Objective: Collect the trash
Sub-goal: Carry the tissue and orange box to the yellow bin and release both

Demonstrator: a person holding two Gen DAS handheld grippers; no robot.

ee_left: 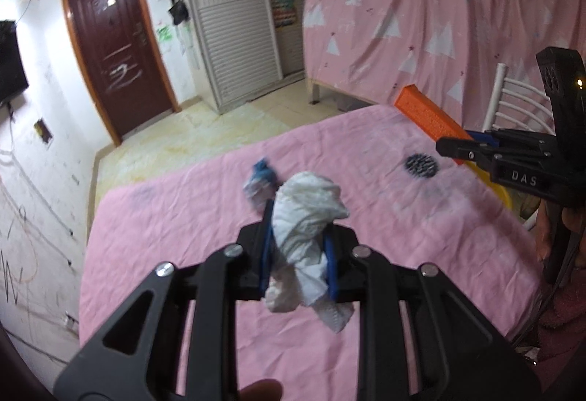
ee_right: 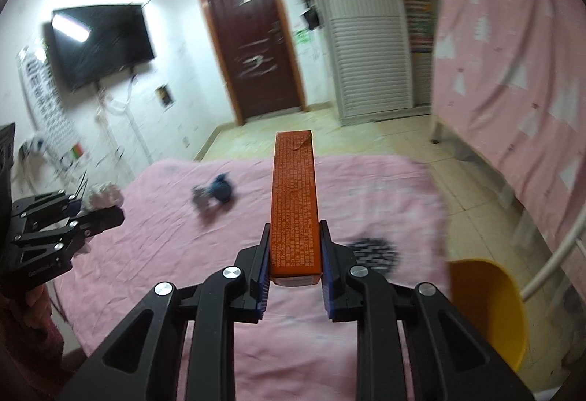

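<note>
Left gripper (ee_left: pixel 298 247) clamps white tissue wad (ee_left: pixel 307 214) above the pink table (ee_left: pixel 164 218). Right gripper (ee_right: pixel 295 254) clamps orange box (ee_right: pixel 294 196), near end hidden. Blue-grey scrap (ee_right: pixel 216 194) blurred on the table; yellow bin (ee_right: pixel 490 305) cut off.

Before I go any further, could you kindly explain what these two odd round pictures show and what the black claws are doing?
Each picture comes from a wide-angle camera on a hand-held two-finger gripper, looking along its fingers; a person carries one in each hand. The left view shows the left gripper shut on a crumpled white tissue. The right view shows the right gripper shut on a long orange box. Each gripper also appears at the edge of the other's picture. Below them is a surface under a pink sheet. On it lie a crumpled blue-and-white wrapper and a round black-patterned piece, too blurred to name. A yellow bin stands at the right, probably for the trash.
</note>
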